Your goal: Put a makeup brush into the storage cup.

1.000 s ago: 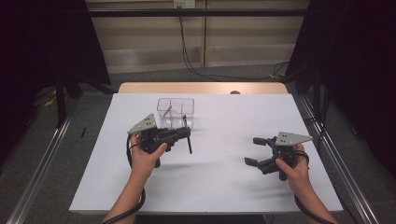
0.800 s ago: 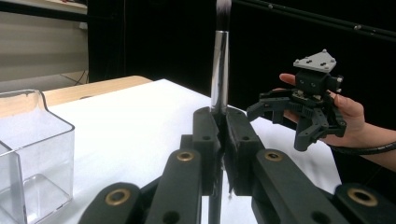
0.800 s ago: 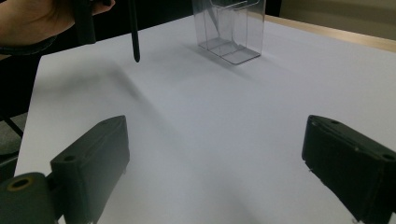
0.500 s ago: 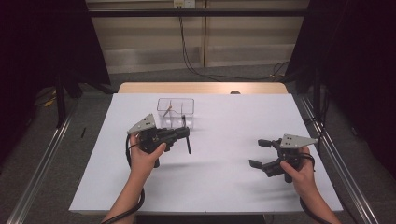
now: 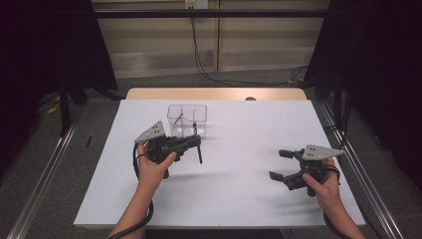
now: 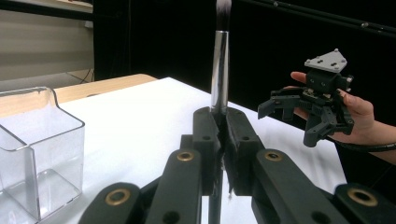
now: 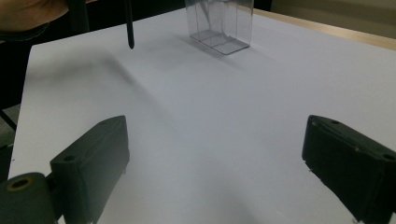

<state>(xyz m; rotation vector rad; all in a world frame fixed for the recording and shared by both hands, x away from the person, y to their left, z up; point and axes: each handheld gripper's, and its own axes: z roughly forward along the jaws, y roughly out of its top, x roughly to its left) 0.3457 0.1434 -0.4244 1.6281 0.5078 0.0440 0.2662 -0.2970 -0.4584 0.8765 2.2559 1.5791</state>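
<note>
Slim makeup brush (image 6: 219, 70) with silver collar and dark handle, clamped upright in the left gripper (image 6: 221, 135) just beside the clear box (image 5: 187, 119). Bristle tip cut off by the frame edge. Right gripper (image 5: 284, 164) spread wide, holding nothing, well apart.

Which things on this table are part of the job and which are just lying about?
In the job:
- slim silver-handled makeup brush, clamped in the left gripper
- clear plastic divided box
- right gripper, open and empty

Lying about:
- small dark round object at the table's far edge
</note>
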